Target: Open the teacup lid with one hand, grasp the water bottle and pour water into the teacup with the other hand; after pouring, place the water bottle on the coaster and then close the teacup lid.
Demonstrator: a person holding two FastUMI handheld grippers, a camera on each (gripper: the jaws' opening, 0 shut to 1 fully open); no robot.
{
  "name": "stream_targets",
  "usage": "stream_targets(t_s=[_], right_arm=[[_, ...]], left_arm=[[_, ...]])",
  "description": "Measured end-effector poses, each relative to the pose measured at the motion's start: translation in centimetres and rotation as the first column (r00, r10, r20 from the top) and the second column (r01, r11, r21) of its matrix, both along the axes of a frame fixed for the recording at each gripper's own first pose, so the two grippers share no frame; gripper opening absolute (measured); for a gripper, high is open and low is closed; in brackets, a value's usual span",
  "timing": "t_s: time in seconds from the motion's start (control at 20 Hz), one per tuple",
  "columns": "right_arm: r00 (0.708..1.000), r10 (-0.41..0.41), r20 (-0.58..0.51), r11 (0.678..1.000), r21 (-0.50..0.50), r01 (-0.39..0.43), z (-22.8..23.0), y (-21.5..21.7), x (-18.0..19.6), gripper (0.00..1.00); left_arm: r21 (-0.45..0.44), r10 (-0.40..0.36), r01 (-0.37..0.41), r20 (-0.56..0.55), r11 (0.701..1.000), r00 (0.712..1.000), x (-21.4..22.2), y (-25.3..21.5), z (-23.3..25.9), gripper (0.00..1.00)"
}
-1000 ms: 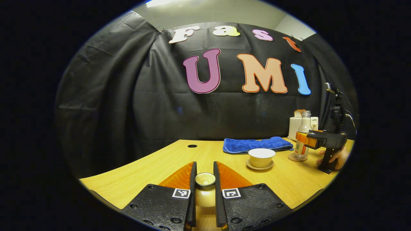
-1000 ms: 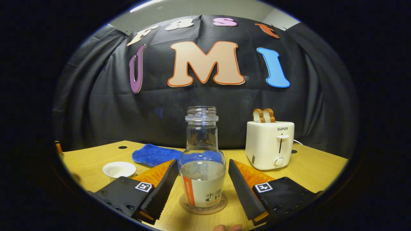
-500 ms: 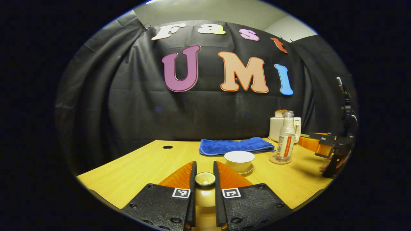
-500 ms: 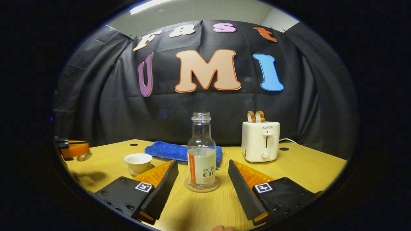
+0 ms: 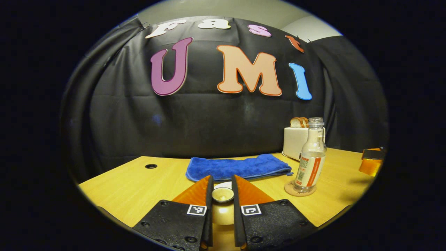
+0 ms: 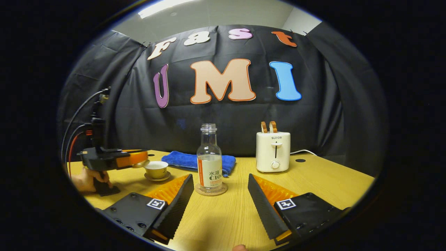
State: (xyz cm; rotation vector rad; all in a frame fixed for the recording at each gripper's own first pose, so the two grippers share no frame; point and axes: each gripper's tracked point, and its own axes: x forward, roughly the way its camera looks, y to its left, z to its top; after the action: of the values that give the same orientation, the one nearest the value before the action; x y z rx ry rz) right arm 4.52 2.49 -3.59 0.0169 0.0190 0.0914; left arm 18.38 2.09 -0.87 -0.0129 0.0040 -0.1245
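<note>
Wooden table (image 6: pixel 313 181) | left gripper (image 5: pixel 222 195) fingers clamp teacup lid (image 5: pixel 222 194) | right gripper (image 6: pixel 220 198) fingers wide apart, empty | water bottle (image 6: pixel 209 158) on coaster (image 6: pixel 211 190)

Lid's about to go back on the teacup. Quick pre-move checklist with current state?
1. Lid gripped by left gripper, both fingers on it: ok.
2. Water bottle upright on coaster: ok.
3. Right gripper open, apart from the bottle: ok.
4. Teacup uncovered on its saucer, left gripper beside it in the right gripper view: ok.
5. Lid centred over cup rim: cannot tell; the fingers hide most of the cup in the left gripper view.
6. Water level in the cup: cannot tell.
</note>
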Motion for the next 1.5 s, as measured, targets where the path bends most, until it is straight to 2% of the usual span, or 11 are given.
stream_targets(t_s=[0.05, 0.25, 0.3, 0.55, 0.6, 0.9, 1.15, 1.2, 1.4, 1.45, 1.5], right_arm=[[1.000, 0.000, 0.000, 1.000, 0.000, 0.000, 0.1, -0.4, -0.2, 0.99], [1.000, -0.006, 0.001, 1.000, 0.002, 0.006, 0.3, -1.5, -0.3, 0.95], [1.000, -0.007, 0.000, 1.000, 0.002, 0.007, 0.3, -1.6, -0.5, 0.98], [1.000, -0.002, -0.002, 1.000, 0.001, 0.002, 0.4, -1.7, -0.5, 0.98], [1.000, -0.005, -0.001, 1.000, 0.002, 0.005, 0.5, -1.8, -0.5, 0.95], [1.000, -0.003, -0.002, 1.000, 0.002, 0.003, 0.4, -1.2, -0.8, 0.99], [1.000, -0.002, -0.004, 1.000, 0.002, 0.002, 0.6, -1.3, -0.6, 0.95], [1.000, -0.002, -0.004, 1.000, 0.002, 0.002, 0.6, -1.4, -0.6, 0.98], [1.000, -0.002, -0.004, 1.000, 0.002, 0.002, 0.6, -1.6, -0.8, 0.99], [1.000, -0.002, -0.004, 1.000, 0.002, 0.002, 0.7, -1.6, -0.7, 0.99], [1.000, -0.002, -0.003, 1.000, 0.002, 0.002, 0.8, -1.5, -0.6, 0.98]], left_arm=[[0.000, 0.002, -0.002, -0.002, 1.000, 1.000, 0.6, -0.2, 0.0, 0.21], [0.014, -0.004, 0.004, -0.019, 1.000, 1.000, 1.9, -0.9, -0.2, 0.21], [0.021, -0.005, 0.006, -0.032, 1.000, 0.999, 2.0, -0.9, -0.5, 0.21], [0.075, -0.003, 0.013, -0.132, 0.997, 0.991, 2.8, -1.2, -2.2, 0.21], [0.085, -0.002, 0.014, -0.139, 0.996, 0.990, 2.8, -1.3, -2.2, 0.21], [0.104, -0.004, 0.019, -0.144, 0.994, 0.990, 3.1, -1.3, -2.3, 0.21], [0.110, -0.005, 0.021, -0.143, 0.994, 0.990, 3.2, -1.3, -2.2, 0.22], [0.110, -0.004, 0.020, -0.144, 0.994, 0.990, 3.2, -1.2, -2.3, 0.22], [0.112, -0.009, 0.025, -0.145, 0.993, 0.989, 3.2, -1.3, -2.3, 0.22], [0.112, -0.013, 0.030, -0.149, 0.993, 0.989, 3.1, -1.5, -2.4, 0.23], [0.112, -0.006, 0.022, -0.143, 0.993, 0.990, 3.3, -1.3, -2.3, 0.29]])
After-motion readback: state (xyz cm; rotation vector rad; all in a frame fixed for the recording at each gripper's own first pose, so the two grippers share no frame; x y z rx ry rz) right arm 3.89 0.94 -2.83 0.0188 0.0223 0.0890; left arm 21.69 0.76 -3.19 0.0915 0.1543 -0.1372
